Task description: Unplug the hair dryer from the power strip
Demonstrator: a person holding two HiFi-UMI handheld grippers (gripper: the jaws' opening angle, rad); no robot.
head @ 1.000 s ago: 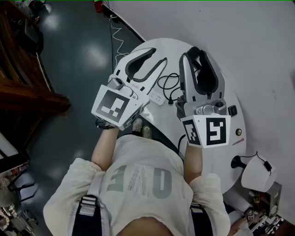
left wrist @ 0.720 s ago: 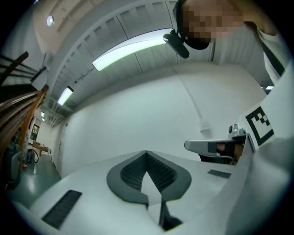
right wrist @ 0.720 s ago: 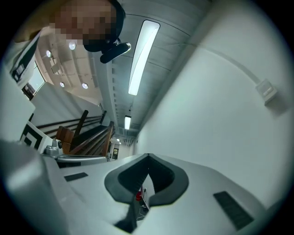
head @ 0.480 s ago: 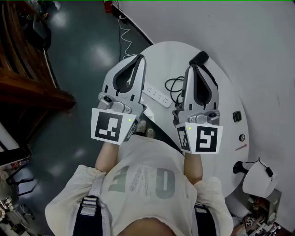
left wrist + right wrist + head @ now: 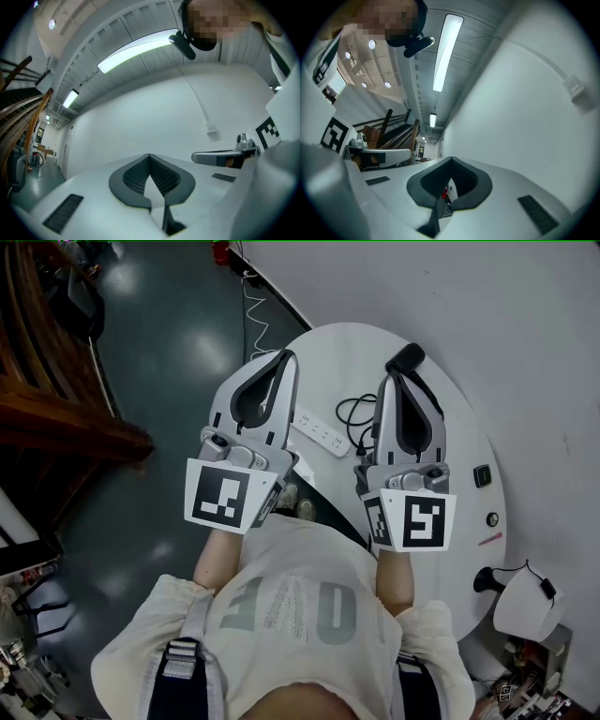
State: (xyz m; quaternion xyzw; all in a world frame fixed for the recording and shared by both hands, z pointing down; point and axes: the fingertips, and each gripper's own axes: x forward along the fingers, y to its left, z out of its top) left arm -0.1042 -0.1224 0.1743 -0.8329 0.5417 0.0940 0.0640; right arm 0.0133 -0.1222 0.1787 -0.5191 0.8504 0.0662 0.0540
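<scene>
White left gripper (image 5: 285, 358) and right gripper (image 5: 393, 378) both have jaws pressed together, gripping nothing.

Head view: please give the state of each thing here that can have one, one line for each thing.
left gripper: jaws shut, nothing between them, held above the table's edge.
right gripper: jaws shut, nothing between them, held above the table.
power strip: lying flat on the table; cannot tell whether a plug is in it.
cord: lying in loose loops.
hair dryer: lying on the table, mostly hidden.
</scene>
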